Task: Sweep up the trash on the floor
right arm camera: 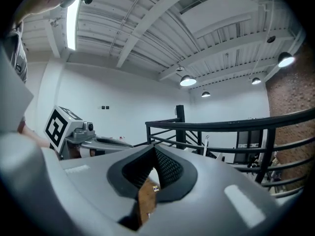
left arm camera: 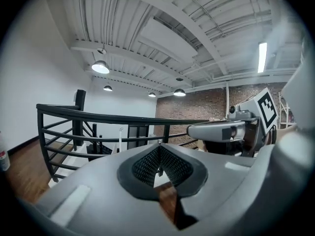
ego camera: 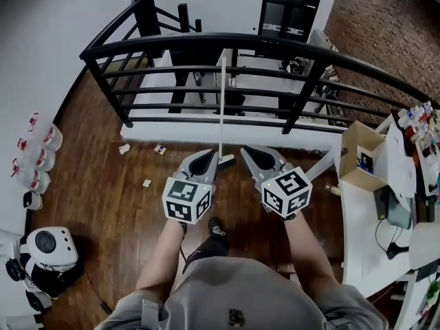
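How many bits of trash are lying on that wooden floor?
3. A crumpled white scrap below the railing, a small wrapper just right of it, and a white bit nearer the person, who may hide more.

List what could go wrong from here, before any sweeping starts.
1. The white pole, likely the broom's handle, stands upright against the black railing. The left gripper and right gripper are both shut, so a nudge might topple it.
2. The paper scraps lie scattered apart; a broad stroke may push some toward the jugs by the wall.
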Action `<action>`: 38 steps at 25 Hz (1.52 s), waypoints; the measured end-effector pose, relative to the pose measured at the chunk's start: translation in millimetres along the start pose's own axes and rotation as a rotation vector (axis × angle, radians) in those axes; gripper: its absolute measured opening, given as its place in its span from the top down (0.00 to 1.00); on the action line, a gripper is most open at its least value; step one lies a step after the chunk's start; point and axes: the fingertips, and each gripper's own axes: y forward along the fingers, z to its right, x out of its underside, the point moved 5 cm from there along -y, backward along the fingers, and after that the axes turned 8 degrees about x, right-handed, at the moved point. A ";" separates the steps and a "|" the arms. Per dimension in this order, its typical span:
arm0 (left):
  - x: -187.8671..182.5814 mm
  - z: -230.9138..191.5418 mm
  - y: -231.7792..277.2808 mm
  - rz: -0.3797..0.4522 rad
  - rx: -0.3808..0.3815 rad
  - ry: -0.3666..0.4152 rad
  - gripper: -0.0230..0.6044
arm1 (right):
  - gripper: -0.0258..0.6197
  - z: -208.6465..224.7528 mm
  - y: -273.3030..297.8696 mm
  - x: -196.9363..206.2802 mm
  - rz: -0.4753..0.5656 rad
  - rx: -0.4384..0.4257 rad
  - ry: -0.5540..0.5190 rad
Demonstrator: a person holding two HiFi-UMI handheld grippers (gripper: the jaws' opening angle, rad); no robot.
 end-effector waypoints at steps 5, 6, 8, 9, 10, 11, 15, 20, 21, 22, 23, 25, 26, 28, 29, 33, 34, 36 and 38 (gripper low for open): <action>-13.8 -63.5 56.7 -0.009 0.013 -0.017 0.95 | 0.96 41.4 79.0 -14.4 -0.012 0.003 0.008; -16.9 -74.2 66.1 -0.009 0.010 -0.021 0.95 | 0.96 47.4 90.8 -15.6 -0.017 0.001 0.007; -21.7 -93.3 82.6 -0.010 0.011 -0.030 0.95 | 0.96 58.4 111.9 -16.2 -0.032 0.000 0.008; -22.9 -102.1 89.5 -0.011 0.012 -0.035 0.95 | 0.96 63.4 121.8 -16.2 -0.040 0.001 0.011; -23.5 -110.9 96.1 -0.013 0.012 -0.039 0.95 | 0.96 68.3 131.5 -16.3 -0.047 0.001 0.012; -23.9 -119.6 102.6 -0.015 0.008 -0.043 0.95 | 0.96 73.3 140.9 -16.7 -0.052 0.000 0.013; -24.2 -145.9 129.6 -0.027 -0.017 -0.061 0.95 | 0.96 96.1 173.1 -16.2 -0.075 -0.017 0.014; -27.2 -181.4 167.9 -0.033 -0.070 -0.070 0.95 | 0.96 128.7 223.4 -15.1 -0.095 -0.065 0.001; -28.5 -188.9 177.3 -0.033 -0.085 -0.070 0.95 | 0.96 137.2 234.7 -16.5 -0.096 -0.078 -0.007; -29.6 -195.3 187.7 -0.034 -0.098 -0.070 0.95 | 0.96 147.1 245.0 -17.7 -0.097 -0.089 -0.014; -30.4 -200.4 198.9 -0.037 -0.109 -0.073 0.95 | 0.96 158.6 254.2 -18.7 -0.100 -0.098 -0.020; -31.5 -207.5 222.2 -0.044 -0.128 -0.080 0.95 | 0.96 184.2 269.6 -20.5 -0.107 -0.113 -0.023; -31.9 -210.5 233.1 -0.046 -0.137 -0.084 0.95 | 0.96 196.9 276.7 -21.4 -0.109 -0.121 -0.023; -33.7 -216.9 253.3 -0.044 -0.159 -0.097 0.95 | 0.96 221.5 290.7 -23.3 -0.110 -0.136 -0.017; -35.2 -219.7 262.4 -0.041 -0.171 -0.102 0.95 | 0.96 232.6 297.3 -23.6 -0.112 -0.144 -0.011; -42.7 -231.8 294.4 -0.030 -0.209 -0.112 0.95 | 0.96 267.2 323.4 -18.9 -0.130 -0.163 0.009; -44.4 -235.9 301.0 -0.032 -0.217 -0.114 0.95 | 0.96 273.1 330.2 -17.5 -0.136 -0.165 0.014; -45.3 -244.6 310.3 -0.040 -0.227 -0.117 0.95 | 0.96 280.0 342.9 -13.4 -0.150 -0.174 0.021; -44.0 -254.9 319.0 -0.046 -0.232 -0.124 0.95 | 0.96 286.6 357.6 -9.3 -0.165 -0.177 0.015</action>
